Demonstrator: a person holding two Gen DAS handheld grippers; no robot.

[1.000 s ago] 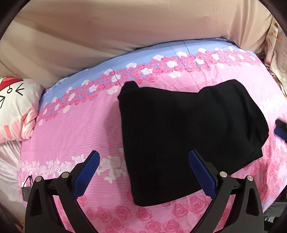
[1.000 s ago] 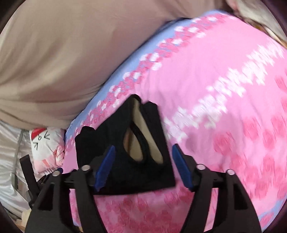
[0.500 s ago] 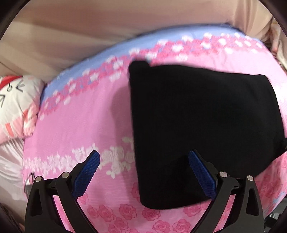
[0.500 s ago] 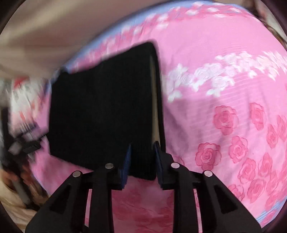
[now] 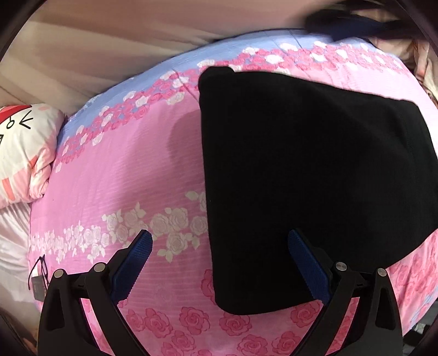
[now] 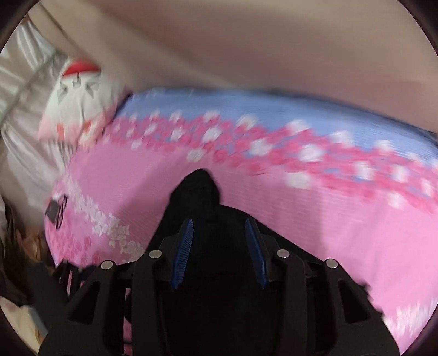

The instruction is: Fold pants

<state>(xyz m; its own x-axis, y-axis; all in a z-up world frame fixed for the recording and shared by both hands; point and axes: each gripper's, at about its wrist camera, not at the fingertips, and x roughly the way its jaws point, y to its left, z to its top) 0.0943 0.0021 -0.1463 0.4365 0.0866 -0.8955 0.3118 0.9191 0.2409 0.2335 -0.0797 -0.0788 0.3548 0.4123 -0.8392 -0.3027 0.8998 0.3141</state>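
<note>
The black pants lie folded into a flat rectangle on the pink rose-patterned bedspread. My left gripper is open and empty, just short of the fold's near left corner. In the blurred right wrist view my right gripper is partly open above the black pants, whose far corner pokes out beyond the fingertips. Nothing shows clamped between its pads. The right gripper also shows as a dark blur at the top right of the left wrist view.
A white and pink cartoon pillow lies at the bed's left end. A small dark tag with a cord lies on the bedspread's near left edge. A beige wall runs behind the bed.
My right gripper was shut on the fold's near edge half a second ago; it has opened and swung over the pants. The left view has closed in on the fold a little.
</note>
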